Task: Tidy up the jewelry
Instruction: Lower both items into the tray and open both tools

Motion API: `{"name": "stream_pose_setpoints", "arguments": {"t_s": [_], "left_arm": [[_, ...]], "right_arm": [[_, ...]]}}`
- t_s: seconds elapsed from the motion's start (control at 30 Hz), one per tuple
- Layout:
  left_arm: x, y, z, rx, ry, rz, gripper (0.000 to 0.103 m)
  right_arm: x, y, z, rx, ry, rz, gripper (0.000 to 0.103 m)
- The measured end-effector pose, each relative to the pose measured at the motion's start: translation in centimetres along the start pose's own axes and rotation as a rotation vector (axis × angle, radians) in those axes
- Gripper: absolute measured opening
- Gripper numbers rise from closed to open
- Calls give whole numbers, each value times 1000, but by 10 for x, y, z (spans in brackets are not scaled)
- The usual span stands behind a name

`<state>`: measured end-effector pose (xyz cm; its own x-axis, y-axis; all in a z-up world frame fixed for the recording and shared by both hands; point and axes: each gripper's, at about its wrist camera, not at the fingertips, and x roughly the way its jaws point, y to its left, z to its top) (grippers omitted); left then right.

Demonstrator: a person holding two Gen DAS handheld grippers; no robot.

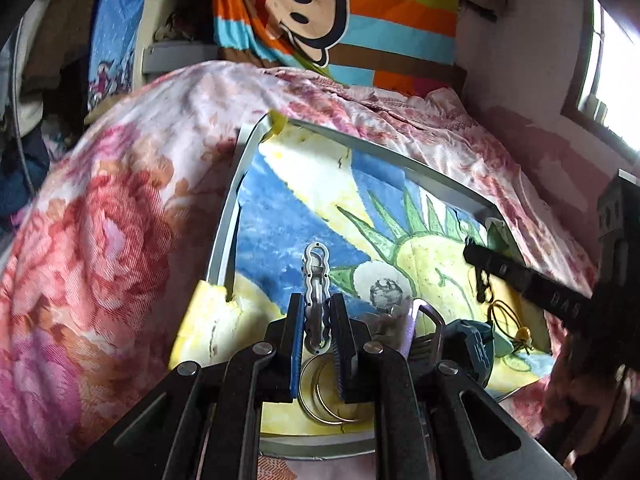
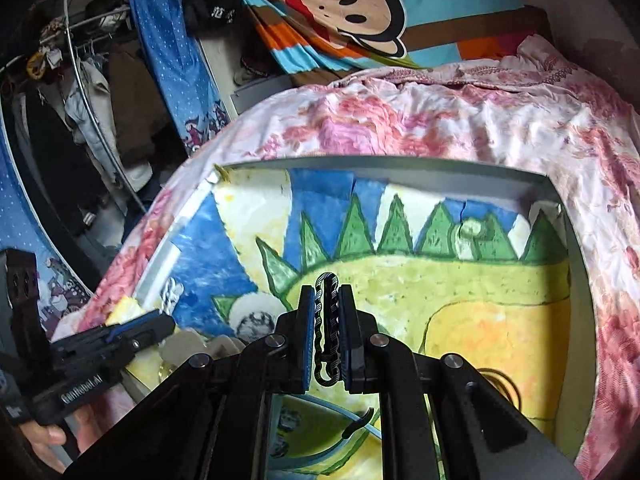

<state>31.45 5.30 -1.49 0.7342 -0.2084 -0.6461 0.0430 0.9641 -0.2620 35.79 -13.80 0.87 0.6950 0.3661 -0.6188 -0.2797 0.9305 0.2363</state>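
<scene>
My left gripper [image 1: 317,300] is shut on a silver wavy-edged clip [image 1: 316,276], held over a shallow metal tray [image 1: 228,220] lined with a painted sun picture. Thin gold bangles [image 1: 324,396] lie on the lining just below its fingers. My right gripper [image 2: 326,292] is shut on a black wavy-edged clip [image 2: 328,320] above the same tray [image 2: 400,168]. The right gripper shows at the right of the left wrist view [image 1: 520,276]; the left gripper shows at the lower left of the right wrist view [image 2: 132,332], with the silver clip [image 2: 172,294] at its tip.
The tray sits on a bed with a pink floral quilt [image 1: 100,240]. A metal ring piece [image 1: 428,320], a blue-grey item [image 1: 472,340] and a dark cord with a yellow bead [image 1: 516,328] lie at the tray's near right. A striped monkey pillow [image 1: 340,20] is at the head.
</scene>
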Motion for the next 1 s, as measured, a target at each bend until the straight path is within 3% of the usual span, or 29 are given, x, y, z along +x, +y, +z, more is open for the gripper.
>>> {"name": "stream_pose_setpoints", "arguments": {"t_s": [0.4, 0.5, 0.57, 0.67, 0.73, 0.87, 0.93, 1.0], "left_arm": [[6, -5, 0, 25, 17, 6, 13], [5, -5, 1, 20, 25, 1, 14], [4, -6, 1, 23, 25, 3, 19], [-3, -10, 3, 30, 13, -4, 40], [-14, -13, 3, 21, -16, 1, 65], [-41, -21, 8, -7, -57, -12, 76], [-57, -27, 9, -23, -88, -12, 89], [-78, -34, 7, -42, -133, -18, 96]], "right_arm": [[8, -4, -6, 5, 30, -8, 11], [4, -6, -5, 5, 34, -14, 19], [-3, -8, -4, 8, 19, -17, 41], [-17, -12, -3, 14, -1, -24, 45], [-31, -15, -1, 8, -13, -36, 47], [-72, -19, -1, -12, -65, -58, 65], [-94, -19, -2, -22, -89, -61, 71], [-119, -17, -5, -37, -123, -61, 79]]}}
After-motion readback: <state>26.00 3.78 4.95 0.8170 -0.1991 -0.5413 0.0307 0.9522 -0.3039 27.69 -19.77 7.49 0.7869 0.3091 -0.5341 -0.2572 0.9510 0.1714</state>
